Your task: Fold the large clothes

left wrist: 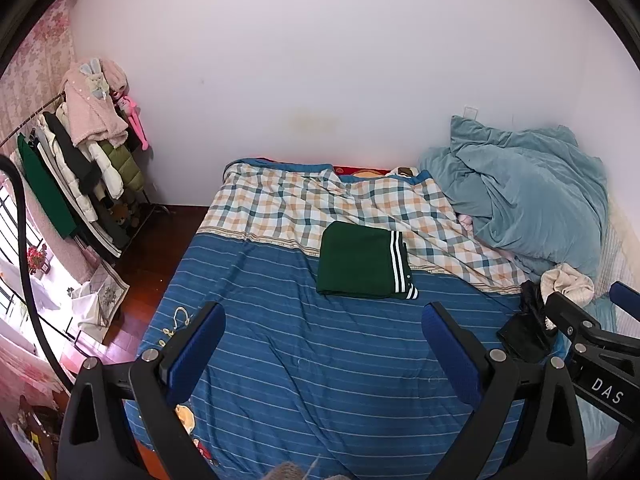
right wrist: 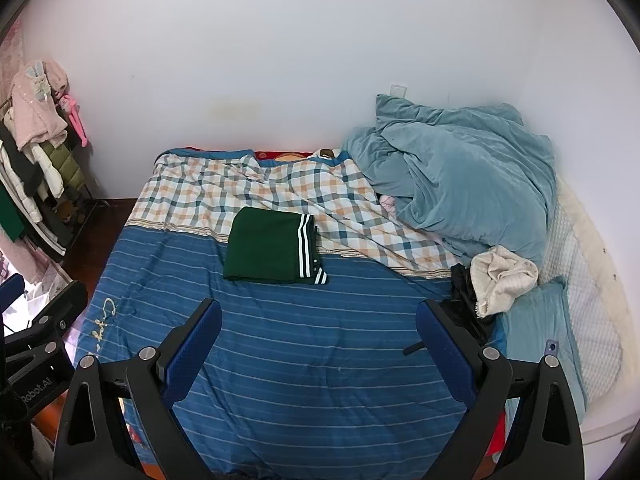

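One dark green garment (left wrist: 362, 260), folded into a compact, roughly square packet. Edges are squared; the top surface is flat. A band of three white stripes runs along its right side, ending in a striped cuff at the near right corner. In the right wrist view the same garment (right wrist: 270, 246) shows the same stripe band on its right edge.

Position: it lies on the blue striped bedsheet (left wrist: 300, 344), straddling the border with the plaid blanket (left wrist: 320, 200). It sits ahead of both sets of jaws, well apart from them, about midway between the fingers in the left view and nearer the left finger in the right view.

Left gripper (left wrist: 324, 344): jaws spread wide, nothing between them. Right gripper (right wrist: 318, 340): jaws likewise spread wide, nothing held. Both hover above the sheet.

Count: one folded green garment; two grippers; one teal duvet (right wrist: 468, 176) heaped ahead and right of the jaws; one cream cloth (right wrist: 502, 280) bunched beside dark clothing (right wrist: 464, 292), just past the right finger; one clothes rack (left wrist: 80, 152), far left.
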A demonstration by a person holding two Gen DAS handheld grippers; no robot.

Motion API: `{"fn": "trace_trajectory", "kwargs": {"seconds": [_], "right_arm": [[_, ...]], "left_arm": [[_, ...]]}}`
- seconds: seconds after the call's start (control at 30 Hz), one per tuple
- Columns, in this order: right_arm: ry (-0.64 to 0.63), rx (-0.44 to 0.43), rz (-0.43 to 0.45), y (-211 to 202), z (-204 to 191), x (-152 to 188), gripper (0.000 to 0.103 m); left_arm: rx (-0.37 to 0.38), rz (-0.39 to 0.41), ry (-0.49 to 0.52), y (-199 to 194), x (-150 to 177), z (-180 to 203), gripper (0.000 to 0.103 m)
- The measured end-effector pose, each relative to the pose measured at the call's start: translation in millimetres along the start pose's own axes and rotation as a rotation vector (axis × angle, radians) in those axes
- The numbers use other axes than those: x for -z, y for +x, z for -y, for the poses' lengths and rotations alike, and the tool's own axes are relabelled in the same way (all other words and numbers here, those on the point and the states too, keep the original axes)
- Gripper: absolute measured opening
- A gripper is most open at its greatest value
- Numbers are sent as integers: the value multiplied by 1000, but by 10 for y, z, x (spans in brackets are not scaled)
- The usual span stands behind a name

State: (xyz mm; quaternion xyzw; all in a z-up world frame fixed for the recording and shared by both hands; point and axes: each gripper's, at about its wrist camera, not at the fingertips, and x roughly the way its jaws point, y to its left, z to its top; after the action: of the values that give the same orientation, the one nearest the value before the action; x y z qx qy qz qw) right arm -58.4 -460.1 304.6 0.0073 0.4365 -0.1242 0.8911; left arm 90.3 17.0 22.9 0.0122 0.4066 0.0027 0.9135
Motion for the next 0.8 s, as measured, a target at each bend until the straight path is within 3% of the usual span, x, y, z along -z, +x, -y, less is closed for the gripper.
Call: {"fn": "trace_trajectory", "kwargs": {"seconds": [0.8], "right_arm": [[14,5,8,-113,88,185,99]], "left_arm": [[-9,8,0,-60,7,74,100]]}}
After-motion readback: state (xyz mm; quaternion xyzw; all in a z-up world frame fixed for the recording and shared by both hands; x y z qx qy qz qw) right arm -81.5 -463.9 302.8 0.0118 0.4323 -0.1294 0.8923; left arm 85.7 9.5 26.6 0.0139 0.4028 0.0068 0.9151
